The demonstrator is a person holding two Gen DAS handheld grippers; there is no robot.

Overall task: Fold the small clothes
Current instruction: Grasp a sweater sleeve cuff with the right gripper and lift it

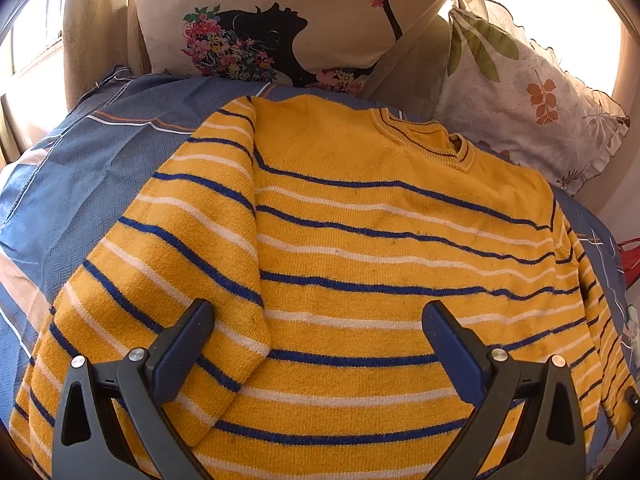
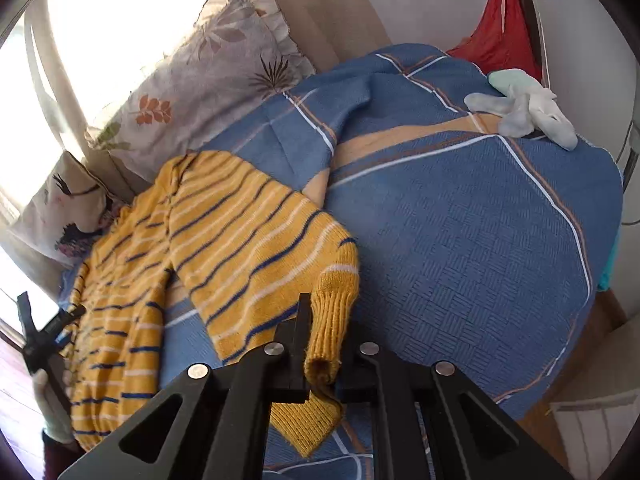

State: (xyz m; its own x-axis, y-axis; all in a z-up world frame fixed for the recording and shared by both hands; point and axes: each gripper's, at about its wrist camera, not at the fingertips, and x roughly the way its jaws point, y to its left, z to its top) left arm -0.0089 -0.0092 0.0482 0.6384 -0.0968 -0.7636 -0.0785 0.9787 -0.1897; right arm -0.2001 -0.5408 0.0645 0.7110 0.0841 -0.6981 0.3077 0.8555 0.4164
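A small yellow sweater [image 1: 360, 248] with blue and white stripes lies flat on a blue bedspread [image 1: 92, 172]. One sleeve [image 1: 188, 264] is folded over its body. My left gripper [image 1: 318, 320] is open and empty, hovering over the lower part of the sweater. In the right wrist view the sweater [image 2: 132, 280] lies at the left, with its other sleeve [image 2: 256, 256] stretched out sideways. My right gripper [image 2: 326, 344] is shut on that sleeve's ribbed cuff [image 2: 332, 316], which is bent over between the jaws. The left gripper [image 2: 44, 332] shows at the far left edge.
Two printed pillows [image 1: 280, 20] [image 1: 532, 108] lean at the head of the bed. A pale sock-like bundle [image 2: 524, 108] lies on the bedspread's far right corner, with a red cloth [image 2: 500, 24] hanging behind it. The bedspread [image 2: 460, 220] has a raised fold near the sleeve.
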